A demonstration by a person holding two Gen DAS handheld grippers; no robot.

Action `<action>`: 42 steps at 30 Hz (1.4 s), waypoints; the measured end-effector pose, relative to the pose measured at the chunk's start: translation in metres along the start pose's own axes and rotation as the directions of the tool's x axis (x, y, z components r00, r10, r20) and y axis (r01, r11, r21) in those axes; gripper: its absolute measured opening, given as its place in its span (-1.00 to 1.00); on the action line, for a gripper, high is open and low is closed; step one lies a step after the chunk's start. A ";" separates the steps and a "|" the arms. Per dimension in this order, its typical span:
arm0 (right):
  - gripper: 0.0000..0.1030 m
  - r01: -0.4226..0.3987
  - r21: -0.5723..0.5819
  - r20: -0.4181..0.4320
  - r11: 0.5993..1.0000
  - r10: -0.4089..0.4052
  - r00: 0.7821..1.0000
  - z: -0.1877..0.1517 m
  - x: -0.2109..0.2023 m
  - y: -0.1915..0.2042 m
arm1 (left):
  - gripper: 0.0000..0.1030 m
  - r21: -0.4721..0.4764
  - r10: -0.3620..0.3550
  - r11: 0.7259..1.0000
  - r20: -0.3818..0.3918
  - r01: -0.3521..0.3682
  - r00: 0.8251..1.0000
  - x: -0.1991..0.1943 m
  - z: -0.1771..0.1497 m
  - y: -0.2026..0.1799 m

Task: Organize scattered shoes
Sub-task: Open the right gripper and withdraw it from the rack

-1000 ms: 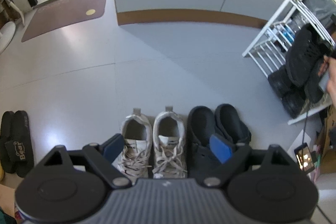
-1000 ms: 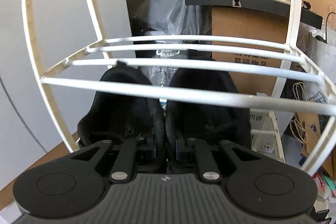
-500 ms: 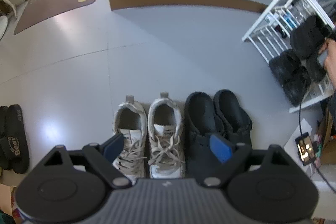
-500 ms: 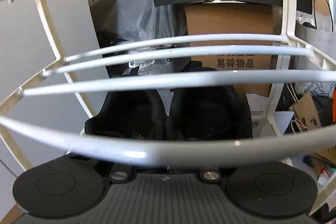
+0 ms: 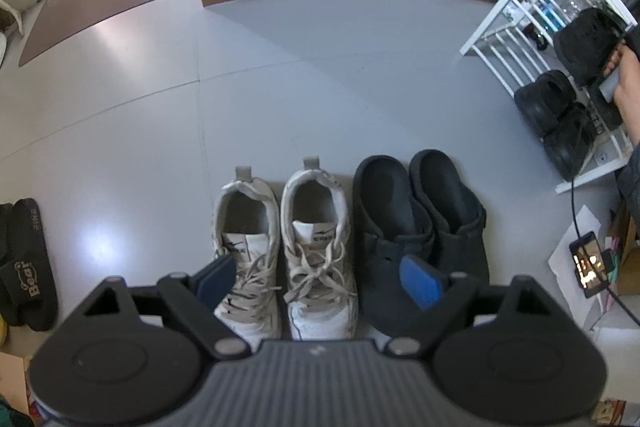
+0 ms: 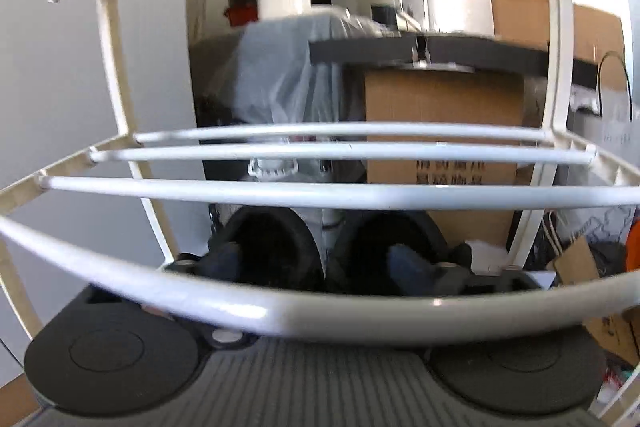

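Note:
A pair of white laced sneakers (image 5: pixel 280 227) stands side by side on the grey floor, and a pair of black clogs (image 5: pixel 420 203) sits just to their right. My left gripper (image 5: pixel 318 283) hovers over both pairs, pointing down, open, with nothing between its blue pads (image 5: pixel 420 285). In the right wrist view my right gripper (image 6: pixel 320 263) reaches into the white shoe rack (image 6: pixel 320 193), jaws opening. Its pads (image 6: pixel 408 267) have spread apart over a pair of black shoes (image 6: pixel 272 251) resting on the shelf, and they do not press on them.
The white rack (image 5: pixel 504 39) stands at the right with more black shoes (image 5: pixel 548 99) on its lower shelf and a person's hand (image 5: pixel 628 87) at it. Black slippers (image 5: pixel 24 259) lie far left. A phone (image 5: pixel 588 263) on a cable lies at the right. Cardboard boxes (image 6: pixel 444 123) stand behind the rack.
My right gripper has opened from shut and let go of the black shoes, sinking so a rack bar crosses in front. The left gripper has come down a little over the sneakers.

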State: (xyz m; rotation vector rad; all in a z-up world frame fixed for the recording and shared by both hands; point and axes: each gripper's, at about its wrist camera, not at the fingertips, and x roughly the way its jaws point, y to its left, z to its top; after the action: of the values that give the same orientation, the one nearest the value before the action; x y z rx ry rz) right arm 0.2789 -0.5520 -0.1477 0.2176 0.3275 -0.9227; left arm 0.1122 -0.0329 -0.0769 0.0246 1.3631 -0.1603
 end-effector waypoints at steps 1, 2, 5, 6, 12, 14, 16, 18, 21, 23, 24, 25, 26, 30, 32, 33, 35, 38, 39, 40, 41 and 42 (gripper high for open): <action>0.77 -0.004 -0.003 0.008 1.000 0.004 1.000 -0.001 -0.004 0.001 | 0.76 0.001 0.001 1.000 -0.001 -0.001 1.000 0.000 0.000 0.000; 0.78 -0.013 0.005 0.002 1.000 0.013 1.000 -0.003 -0.007 0.001 | 0.76 0.001 0.004 1.000 -0.001 -0.004 1.000 0.000 0.000 0.001; 0.77 -0.045 0.050 -0.045 0.998 0.047 0.998 -0.009 -0.018 -0.001 | 0.76 0.005 0.008 1.000 0.015 -0.008 1.000 -0.003 0.003 -0.002; 0.77 -0.045 0.046 -0.047 0.998 0.047 0.998 -0.010 -0.022 0.000 | 0.76 0.012 0.006 1.000 0.020 -0.006 1.000 -0.005 0.004 -0.003; 0.77 -0.073 0.049 -0.110 0.996 0.078 0.991 -0.005 -0.044 0.005 | 0.79 0.039 -0.027 0.999 0.063 0.025 0.998 -0.022 0.004 -0.014; 0.77 -0.089 0.052 -0.136 0.995 0.095 0.986 -0.003 -0.056 0.005 | 0.79 0.048 -0.029 0.999 0.074 0.025 0.997 -0.026 0.002 -0.016; 0.77 -0.109 0.046 -0.161 0.993 0.115 0.980 0.001 -0.070 0.004 | 0.79 0.052 -0.034 0.998 0.076 0.030 0.997 -0.029 0.000 -0.018; 0.77 -0.115 0.032 -0.175 0.993 0.118 0.977 0.007 -0.089 0.002 | 0.79 0.061 -0.032 0.998 0.067 0.028 0.997 -0.030 -0.002 -0.020; 0.77 -0.117 0.005 -0.177 0.993 0.116 0.977 0.017 -0.115 -0.004 | 0.79 0.068 -0.019 0.998 0.063 0.014 0.998 -0.033 -0.004 -0.023; 0.77 -0.120 -0.012 -0.176 0.993 0.116 0.978 0.024 -0.130 -0.009 | 0.79 0.069 -0.034 0.997 0.069 0.029 0.997 -0.037 -0.007 -0.024; 0.77 -0.121 -0.023 -0.174 0.992 0.116 0.978 0.029 -0.141 -0.012 | 0.79 0.069 -0.041 0.997 0.072 0.036 0.997 -0.039 -0.008 -0.024; 0.77 -0.122 -0.028 -0.171 0.992 0.115 0.978 0.033 -0.148 -0.015 | 0.79 0.069 -0.048 0.997 0.075 0.043 0.996 -0.041 -0.009 -0.024; 0.77 -0.122 -0.036 -0.169 0.992 0.114 0.979 0.036 -0.154 -0.017 | 0.79 0.069 -0.056 0.996 0.078 0.051 0.995 -0.044 -0.011 -0.024; 0.77 -0.151 -0.074 -0.179 0.986 0.135 0.974 0.042 -0.192 -0.021 | 0.79 0.076 -0.080 0.994 0.078 0.074 0.994 -0.047 -0.013 -0.029; 0.77 -0.156 -0.073 -0.192 0.985 0.140 0.971 0.044 -0.205 -0.023 | 0.79 0.082 -0.082 0.994 0.076 0.076 0.994 -0.047 -0.014 -0.033; 0.77 -0.160 -0.069 -0.205 0.985 0.143 0.968 0.047 -0.215 -0.024 | 0.79 0.086 -0.083 0.993 0.075 0.076 0.994 -0.047 -0.015 -0.035; 0.77 -0.174 -0.076 -0.211 0.982 0.155 0.965 0.052 -0.230 -0.027 | 0.79 0.095 -0.086 0.992 0.069 0.080 0.994 -0.046 -0.016 -0.039; 0.77 -0.212 -0.117 -0.217 0.970 0.183 0.959 0.062 -0.259 -0.034 | 0.79 0.111 -0.092 0.990 0.067 0.084 0.993 -0.048 -0.019 -0.044; 0.77 -0.224 -0.122 -0.222 0.967 0.193 0.956 0.067 -0.268 -0.037 | 0.80 0.116 -0.093 0.990 0.072 0.084 0.993 -0.050 -0.020 -0.046; 0.77 -0.228 -0.116 -0.230 0.967 0.198 0.953 0.069 -0.273 -0.040 | 0.81 0.121 -0.093 0.989 0.077 0.083 0.993 -0.052 -0.022 -0.047; 0.77 -0.233 -0.104 -0.246 0.967 0.202 0.948 0.073 -0.280 -0.044 | 0.82 0.127 -0.094 0.988 0.082 0.083 0.992 -0.053 -0.024 -0.049; 0.77 -0.240 -0.094 -0.265 0.966 0.208 0.942 0.078 -0.289 -0.048 | 0.82 0.131 -0.095 0.988 0.083 0.084 0.992 -0.054 -0.026 -0.050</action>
State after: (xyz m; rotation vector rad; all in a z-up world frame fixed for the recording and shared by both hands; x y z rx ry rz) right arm 0.0927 -0.3906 0.0290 0.2524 0.5833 -0.6460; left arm 0.0695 -0.0735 -0.0256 0.0621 1.2641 -0.3204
